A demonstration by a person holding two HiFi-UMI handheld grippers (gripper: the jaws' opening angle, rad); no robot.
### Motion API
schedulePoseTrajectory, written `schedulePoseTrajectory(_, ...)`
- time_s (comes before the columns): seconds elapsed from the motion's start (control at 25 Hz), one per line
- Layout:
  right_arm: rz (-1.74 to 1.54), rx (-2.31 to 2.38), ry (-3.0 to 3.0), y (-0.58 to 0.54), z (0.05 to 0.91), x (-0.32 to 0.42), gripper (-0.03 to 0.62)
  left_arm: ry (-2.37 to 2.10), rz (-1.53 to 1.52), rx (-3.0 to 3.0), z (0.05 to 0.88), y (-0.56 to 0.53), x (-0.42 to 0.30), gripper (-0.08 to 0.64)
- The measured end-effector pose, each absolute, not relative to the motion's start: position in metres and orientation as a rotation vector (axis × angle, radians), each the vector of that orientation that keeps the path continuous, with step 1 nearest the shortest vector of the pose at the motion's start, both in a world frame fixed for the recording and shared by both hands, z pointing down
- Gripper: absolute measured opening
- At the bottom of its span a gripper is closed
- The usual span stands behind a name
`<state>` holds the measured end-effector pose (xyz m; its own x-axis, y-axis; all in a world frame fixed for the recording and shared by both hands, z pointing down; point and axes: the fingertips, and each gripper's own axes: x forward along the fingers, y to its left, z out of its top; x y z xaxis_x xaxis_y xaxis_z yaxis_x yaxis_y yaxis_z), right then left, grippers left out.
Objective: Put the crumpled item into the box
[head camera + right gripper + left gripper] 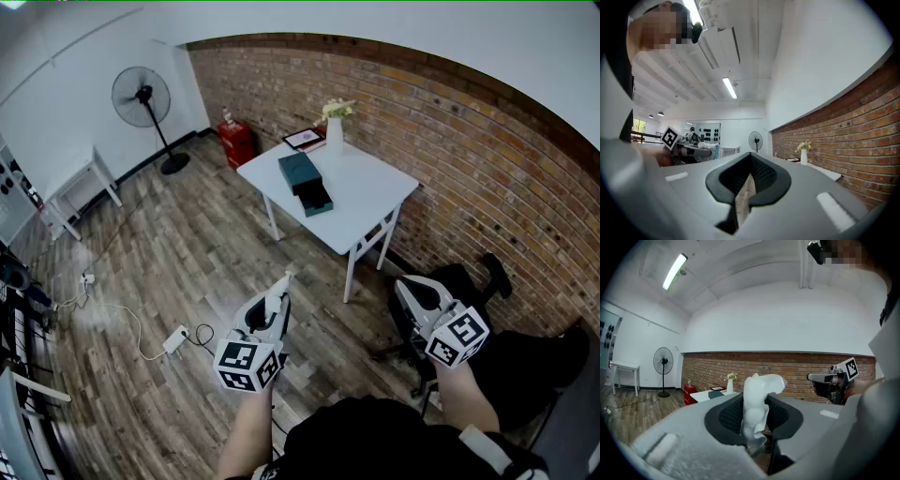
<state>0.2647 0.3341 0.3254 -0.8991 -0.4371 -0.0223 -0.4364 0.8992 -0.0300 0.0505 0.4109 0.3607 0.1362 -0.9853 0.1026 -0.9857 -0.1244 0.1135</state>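
Jaws of the left tool (754, 397) are clamped on the crumpled white item (757, 414), which stands upright between them; the left gripper view shows this plainly, the head view barely. Right tool (750, 158) is closed and empty in its own view. Head view shows the teal box (305, 180) on the white surface (375, 197), well apart from both tools, near a vase of flowers (335, 129) and a tablet (304, 139). Room: brick wall (450, 141), wood floor (187, 253), standing fan (142, 98).
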Motion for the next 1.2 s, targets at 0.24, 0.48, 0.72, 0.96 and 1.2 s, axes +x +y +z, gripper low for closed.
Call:
schedulePoseTrajectory(0.24,-0.068,-0.700,3.054,0.339,0.335,0.248,-0.002,-2.029,-0.050,2.172,0.368,0.427,0.016,0.091)
schedulePoseTrajectory(0.48,-0.096,-0.690,3.086,0.323,0.347,0.230,-0.002,-2.066,-0.064,2.129,0.379,0.424,-0.008,0.091)
schedulePoseTrajectory(0.72,-0.122,-0.562,3.125,0.298,0.356,0.188,-0.002,-2.068,-0.029,2.104,0.388,0.390,-0.028,0.091)
schedulePoseTrajectory(0.96,-0.211,-0.460,3.093,0.244,0.365,0.168,0.000,-2.022,0.029,2.103,0.401,0.325,-0.038,0.091)
schedulePoseTrajectory(1.2,-0.350,-0.461,3.065,0.174,0.381,0.156,0.000,-1.972,0.075,2.141,0.393,0.242,-0.041,0.091)
